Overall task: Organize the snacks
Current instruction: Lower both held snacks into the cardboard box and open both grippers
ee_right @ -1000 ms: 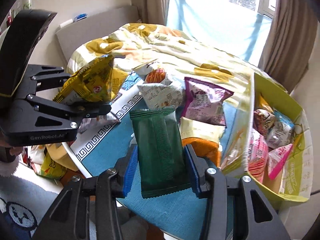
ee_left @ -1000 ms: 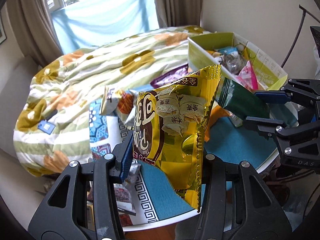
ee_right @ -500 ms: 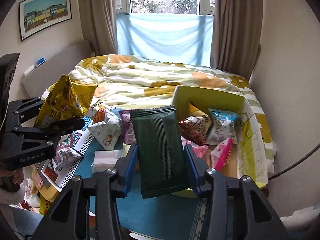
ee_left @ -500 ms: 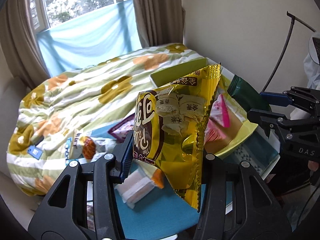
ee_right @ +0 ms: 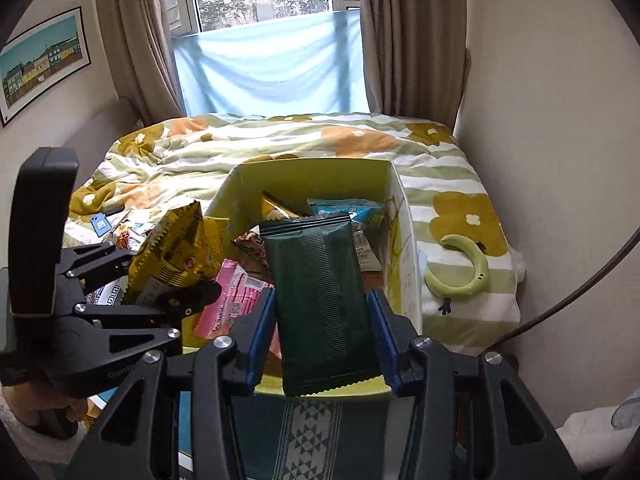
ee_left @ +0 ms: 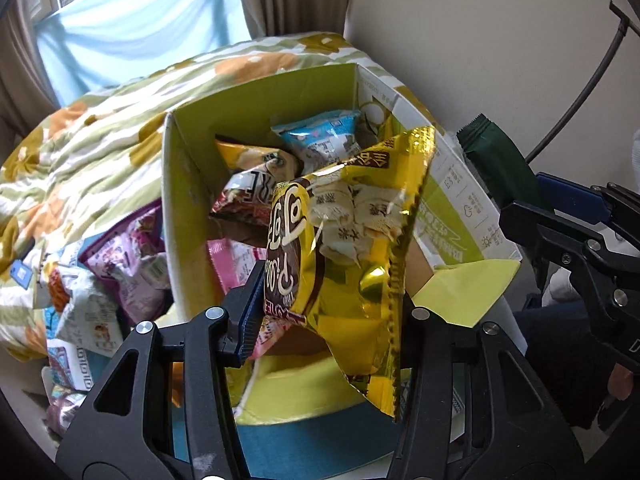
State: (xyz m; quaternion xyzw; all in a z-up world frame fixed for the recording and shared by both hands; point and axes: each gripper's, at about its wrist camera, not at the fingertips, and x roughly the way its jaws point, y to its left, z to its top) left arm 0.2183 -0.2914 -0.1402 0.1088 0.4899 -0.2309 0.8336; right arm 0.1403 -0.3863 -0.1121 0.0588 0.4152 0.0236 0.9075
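Observation:
My left gripper (ee_left: 324, 316) is shut on a gold snack bag (ee_left: 352, 248) and holds it over the near end of the green cardboard box (ee_left: 192, 208). It also shows in the right wrist view (ee_right: 176, 256). My right gripper (ee_right: 320, 340) is shut on a dark green packet (ee_right: 320, 300), held above the box's near edge (ee_right: 394, 216). The packet's top shows in the left wrist view (ee_left: 492, 160). The box holds several snack packs, among them a blue one (ee_left: 320, 136) and a pink one (ee_right: 236, 296).
Loose snack bags (ee_left: 128, 264) lie on the blue mat (ee_left: 312, 440) left of the box. A flowered duvet (ee_right: 304, 144) covers the bed behind. A green curved toy (ee_right: 464, 272) lies right of the box. A wall is close on the right.
Both grippers have moved right and forward with their packs, from above the loose snacks to over the green box. Their grips have not changed.

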